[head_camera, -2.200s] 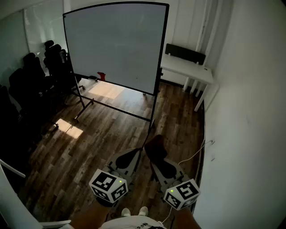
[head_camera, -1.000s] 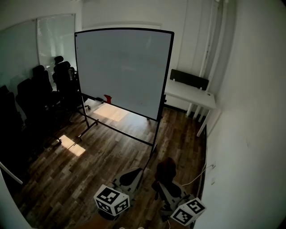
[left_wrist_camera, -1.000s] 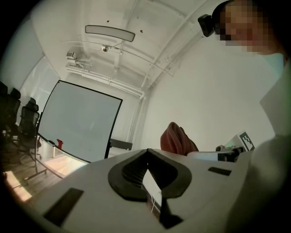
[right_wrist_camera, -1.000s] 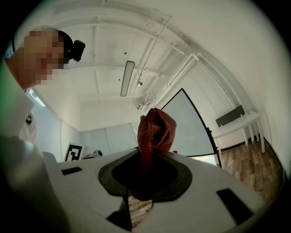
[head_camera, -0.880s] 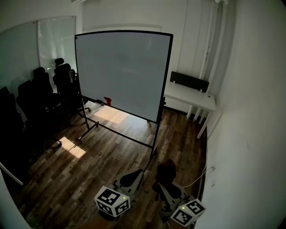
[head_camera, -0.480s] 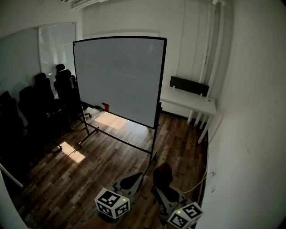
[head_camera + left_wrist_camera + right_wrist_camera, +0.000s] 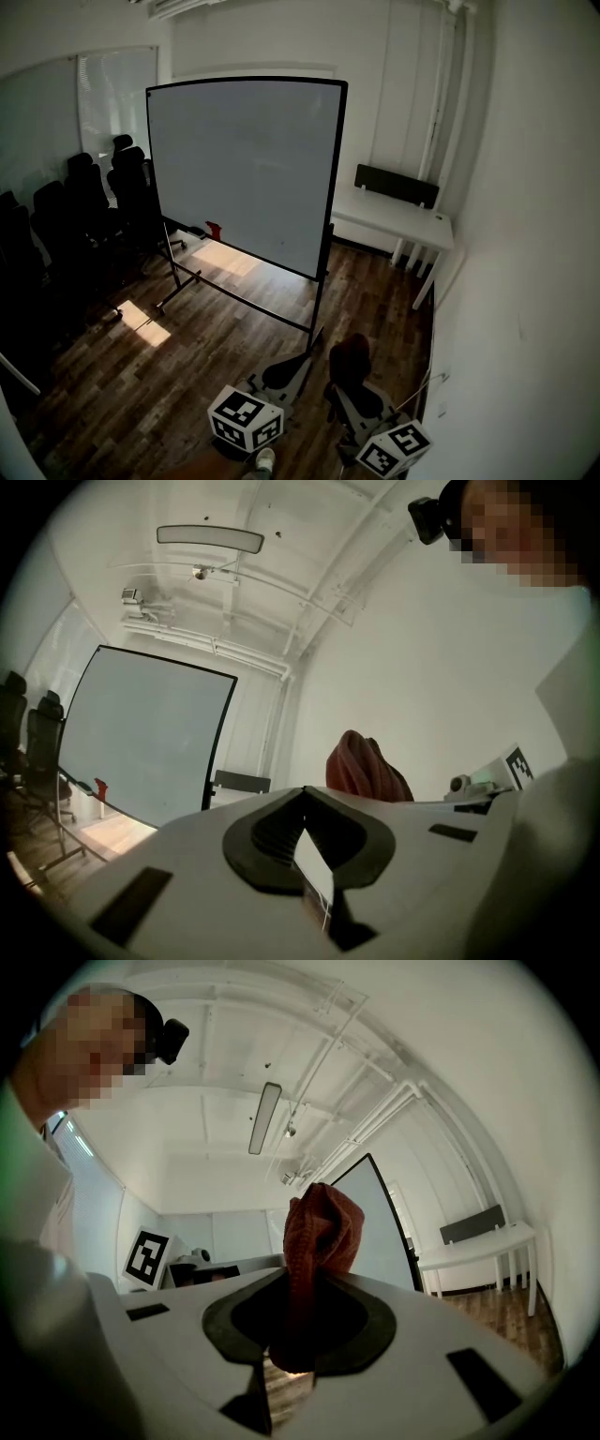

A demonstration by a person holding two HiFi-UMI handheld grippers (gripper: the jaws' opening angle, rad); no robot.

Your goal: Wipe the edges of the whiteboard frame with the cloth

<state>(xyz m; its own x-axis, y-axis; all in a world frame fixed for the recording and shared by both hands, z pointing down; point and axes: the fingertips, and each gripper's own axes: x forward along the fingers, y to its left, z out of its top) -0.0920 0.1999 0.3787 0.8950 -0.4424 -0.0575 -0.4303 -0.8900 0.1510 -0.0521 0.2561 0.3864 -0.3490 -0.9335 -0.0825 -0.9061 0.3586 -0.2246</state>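
The whiteboard (image 7: 244, 169) stands upright on a rolling stand a few steps ahead, and its black frame (image 7: 334, 178) runs around the pale board. Both grippers are low in the head view, well short of the board. My right gripper (image 7: 351, 367) is shut on a dark red cloth (image 7: 349, 354). In the right gripper view the cloth (image 7: 321, 1227) rises bunched from between the jaws of the right gripper (image 7: 302, 1283). My left gripper (image 7: 292, 367) is beside it, shut with nothing in it. In the left gripper view the left gripper (image 7: 303, 791) has its tips meeting.
A white desk (image 7: 394, 217) with a black panel (image 7: 396, 186) stands at the back right wall. Several black office chairs (image 7: 66, 211) line the left side. A small red object (image 7: 214, 230) sits on the board's tray. A cable (image 7: 420, 386) lies by the right wall.
The head view has tilted up over two seconds, so the board shows whole and the grippers sit lower. In the last half second the board shifted slightly left. The cloth stays held.
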